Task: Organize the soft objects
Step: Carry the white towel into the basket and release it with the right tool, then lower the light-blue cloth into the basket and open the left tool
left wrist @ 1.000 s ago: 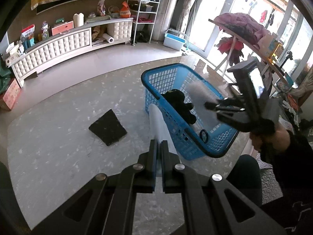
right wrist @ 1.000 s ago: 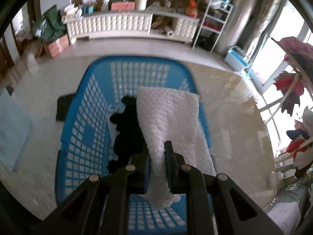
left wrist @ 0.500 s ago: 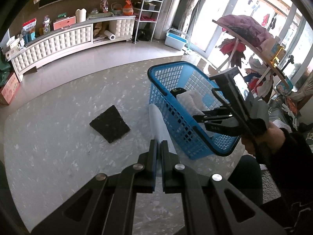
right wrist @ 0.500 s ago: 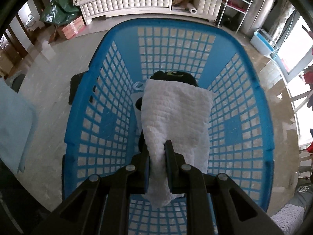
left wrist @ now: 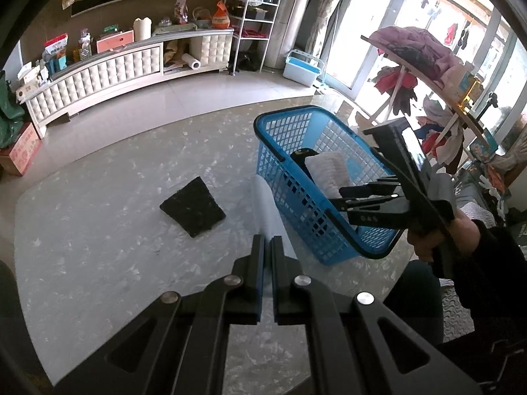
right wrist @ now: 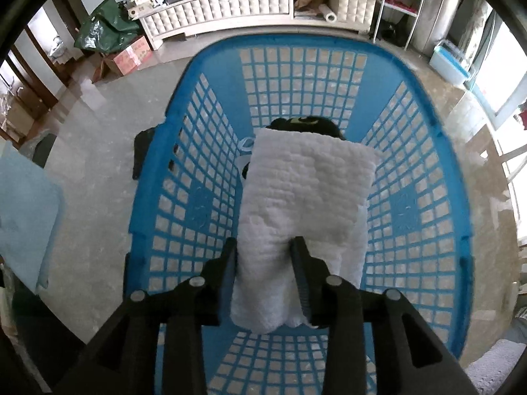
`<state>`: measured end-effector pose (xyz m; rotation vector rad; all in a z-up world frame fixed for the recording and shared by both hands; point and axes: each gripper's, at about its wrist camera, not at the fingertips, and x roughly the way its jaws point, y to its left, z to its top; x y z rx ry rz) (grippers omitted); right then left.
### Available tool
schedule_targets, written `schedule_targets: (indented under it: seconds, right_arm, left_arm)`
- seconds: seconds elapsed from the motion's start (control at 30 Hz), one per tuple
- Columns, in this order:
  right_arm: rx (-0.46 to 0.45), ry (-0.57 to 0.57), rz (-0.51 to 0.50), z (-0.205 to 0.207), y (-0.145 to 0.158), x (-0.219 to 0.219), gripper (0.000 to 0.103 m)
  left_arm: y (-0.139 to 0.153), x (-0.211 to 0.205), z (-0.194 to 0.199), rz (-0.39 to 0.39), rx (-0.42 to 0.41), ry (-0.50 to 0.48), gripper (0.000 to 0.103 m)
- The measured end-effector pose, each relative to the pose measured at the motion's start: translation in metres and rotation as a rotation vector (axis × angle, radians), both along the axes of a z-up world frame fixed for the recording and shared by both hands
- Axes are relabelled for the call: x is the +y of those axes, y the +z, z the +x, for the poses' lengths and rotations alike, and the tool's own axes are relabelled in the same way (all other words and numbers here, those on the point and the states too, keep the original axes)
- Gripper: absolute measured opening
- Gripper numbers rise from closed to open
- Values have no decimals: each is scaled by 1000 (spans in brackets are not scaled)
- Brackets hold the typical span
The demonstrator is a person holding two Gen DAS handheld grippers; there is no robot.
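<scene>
Hanging over the blue plastic lattice basket (right wrist: 204, 164) at the centre of the right wrist view, the right claw (right wrist: 263, 250) has its jaws parted and has just been opening, with the folded white textured towel (right wrist: 306, 191) still lying between the two black fingers (right wrist: 298, 260) and its lower end drooping under them; whether the pads still press the fabric cannot be told for sure. The towel rests inside the basket on top of a black soft item (right wrist: 306, 121) that peeks out above its far edge. In the left wrist view the same basket (left wrist: 290, 171) stands on the pale speckled bench (left wrist: 98, 237) at centre right, with the right claw (left wrist: 349, 196) reaching in from the right edge, gripped by a hand (left wrist: 441, 233) in a dark sleeve. The left claw (left wrist: 267, 243), at lower centre, is closed tight on a thin pale blue sheet (left wrist: 266, 204) that stretches up toward the basket's near wall. A black square pad (left wrist: 192, 205) lies flat on the bench, left of the basket and apart from it. A white tufted cabinet (left wrist: 108, 75) runs along the upper left.
</scene>
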<state>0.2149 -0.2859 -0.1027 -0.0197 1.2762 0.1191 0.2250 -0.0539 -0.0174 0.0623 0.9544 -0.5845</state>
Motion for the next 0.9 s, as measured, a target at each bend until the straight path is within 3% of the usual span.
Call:
schedule_targets:
  seconds: [0.07,0.17,0.27,0.4,0.7,0.9]
  right_arm:
    - [-32,15,1,-8,11,2,54]
    - [-81,15,-12,-19,24,-1,72]
    - [-135,-2,-24,-31,40,-7,77]
    - [-192,-26,-23,-49,61,-21,103]
    - [-321,-143,7,-81,86,-55,103]
    - [-343,-204,8,-94,85,-73,103]
  left_arm:
    - [1,-2,-1,6,-4,-1,3]
    - [6,-6,-5,10,-12,-7,3]
    - [12,-10,-10,5,-24,-11,3]
    - [26,-23,-15,5,-51,-28,3]
    - [42,-71,-23,19,-79,-98,3]
    - [40,-104,-17,36,-77,-152,3]
